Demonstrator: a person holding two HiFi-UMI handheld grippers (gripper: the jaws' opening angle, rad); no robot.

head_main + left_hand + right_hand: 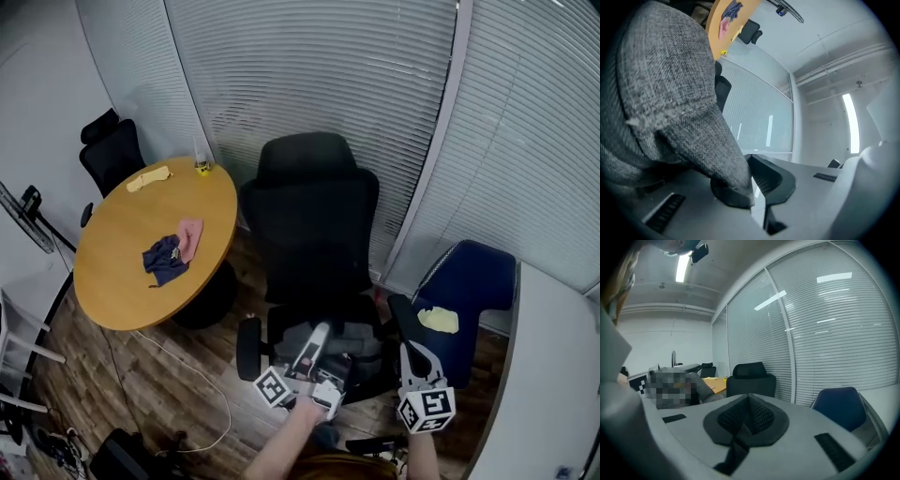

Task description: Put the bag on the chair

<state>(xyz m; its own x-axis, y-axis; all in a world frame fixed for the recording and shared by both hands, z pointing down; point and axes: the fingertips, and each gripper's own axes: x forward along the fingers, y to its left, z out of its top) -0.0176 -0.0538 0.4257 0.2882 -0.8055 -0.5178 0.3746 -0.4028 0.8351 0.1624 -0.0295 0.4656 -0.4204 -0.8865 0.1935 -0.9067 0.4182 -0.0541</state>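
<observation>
Three chairs in here: the black chair in the middle, another black one in the far corner and a blue chair, plus one round table. The single grey bag is over the middle chair's seat near its front edge, lying crosswise. The left gripper is pinched tight on a fold of its fabric. The right gripper is closed on nothing, off by the seat's right edge.

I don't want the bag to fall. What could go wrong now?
The left gripper pinches only a fold of the grey bag, so the cloth might slip out. The bag looks close to the front edge of the chair, so it could slide onto the floor when let go.
</observation>
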